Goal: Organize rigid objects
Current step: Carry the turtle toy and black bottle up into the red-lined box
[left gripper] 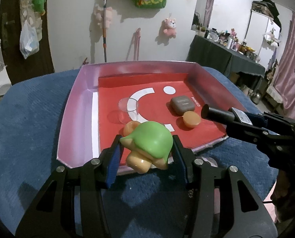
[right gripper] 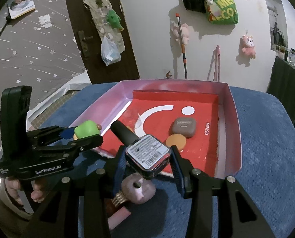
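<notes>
Clamped in the left gripper [left gripper: 146, 148], the green-capped toy [left gripper: 149, 140] hangs over the red tray's [left gripper: 78, 107] near edge; the right gripper [right gripper: 147, 156] grips a nail-polish bottle [right gripper: 145, 150]. Each should lower onto bare floor, clear of the brown case [left gripper: 182, 104] and orange disc [left gripper: 191, 119].

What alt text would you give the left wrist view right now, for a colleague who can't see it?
The left gripper holds a green-capped mushroom toy over the near edge of a red-floored box tray. In the tray lie a brown case, two orange discs and a clear cup. The right gripper reaches in from the right, holding a black-capped bottle.
</notes>
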A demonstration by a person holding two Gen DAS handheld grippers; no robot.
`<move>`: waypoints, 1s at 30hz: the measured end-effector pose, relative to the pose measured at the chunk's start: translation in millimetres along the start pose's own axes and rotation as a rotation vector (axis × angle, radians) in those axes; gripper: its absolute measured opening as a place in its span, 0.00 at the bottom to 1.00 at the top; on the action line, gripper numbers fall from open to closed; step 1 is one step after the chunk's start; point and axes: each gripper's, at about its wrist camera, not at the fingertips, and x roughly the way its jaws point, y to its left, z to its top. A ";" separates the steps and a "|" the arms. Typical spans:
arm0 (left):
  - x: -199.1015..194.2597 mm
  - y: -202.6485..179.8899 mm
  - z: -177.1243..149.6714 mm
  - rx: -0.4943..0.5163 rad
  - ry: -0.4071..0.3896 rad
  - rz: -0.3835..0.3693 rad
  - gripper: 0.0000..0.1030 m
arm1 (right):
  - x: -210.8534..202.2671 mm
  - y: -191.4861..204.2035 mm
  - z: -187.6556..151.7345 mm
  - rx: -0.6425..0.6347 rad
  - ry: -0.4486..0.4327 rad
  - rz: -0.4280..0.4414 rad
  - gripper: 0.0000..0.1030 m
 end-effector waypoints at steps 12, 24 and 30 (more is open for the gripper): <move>33.3 8.2 4.9 -0.014 0.101 -0.039 0.45 | 44.8 -20.1 6.7 0.028 0.126 -0.012 0.45; 61.3 13.4 5.5 -0.026 0.192 -0.049 0.45 | 72.8 -29.1 2.8 0.037 0.225 -0.049 0.45; 69.4 18.9 7.9 -0.046 0.198 -0.048 0.45 | 79.9 -30.4 3.0 0.040 0.243 -0.054 0.45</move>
